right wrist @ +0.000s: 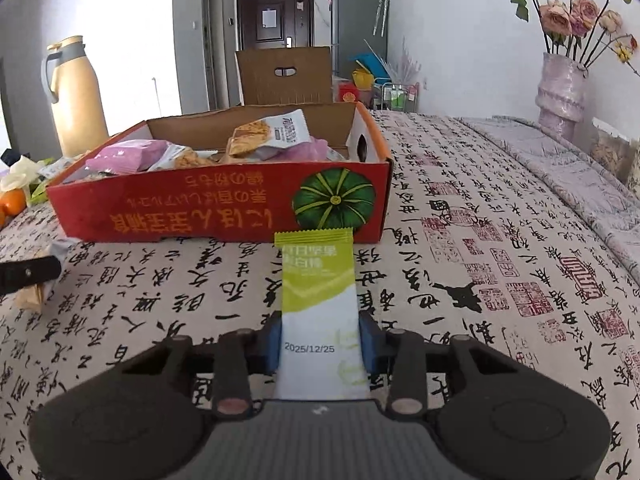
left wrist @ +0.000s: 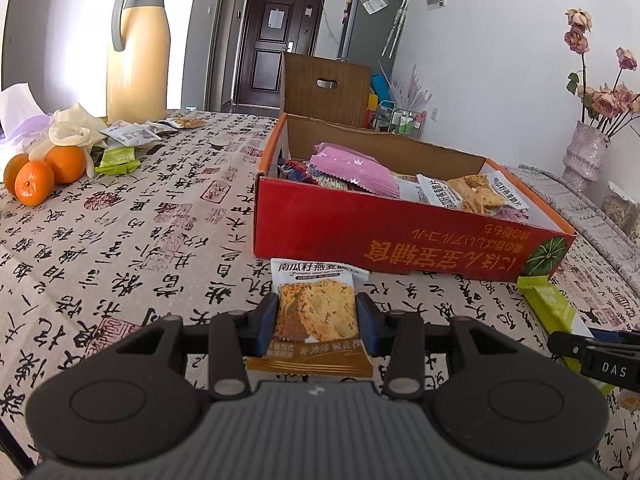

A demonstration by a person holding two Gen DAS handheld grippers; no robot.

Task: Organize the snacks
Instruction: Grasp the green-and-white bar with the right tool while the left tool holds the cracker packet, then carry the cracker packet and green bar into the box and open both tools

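Observation:
My left gripper [left wrist: 316, 326] is shut on an oat biscuit packet [left wrist: 316, 308], white at the top with a brown strip below, held just above the tablecloth in front of the red cardboard box [left wrist: 400, 236]. My right gripper [right wrist: 322, 344] is shut on a green and white snack bar [right wrist: 318, 280], its blue pads pressing both long sides, in front of the same red box [right wrist: 224, 208]. The box holds several packets, among them a pink one [left wrist: 352, 168] and biscuit packs [right wrist: 264, 136]. The right gripper's black body [left wrist: 592, 356] shows at the left view's right edge over the green bar [left wrist: 556, 312].
Oranges [left wrist: 44, 172], loose snack packets [left wrist: 128, 136] and a green packet [left wrist: 118, 160] lie at the table's far left beside a cream thermos jug [left wrist: 138, 52]. A vase of dried roses [right wrist: 560, 92] stands at the far right. A brown cardboard flap [left wrist: 324, 88] rises behind the box.

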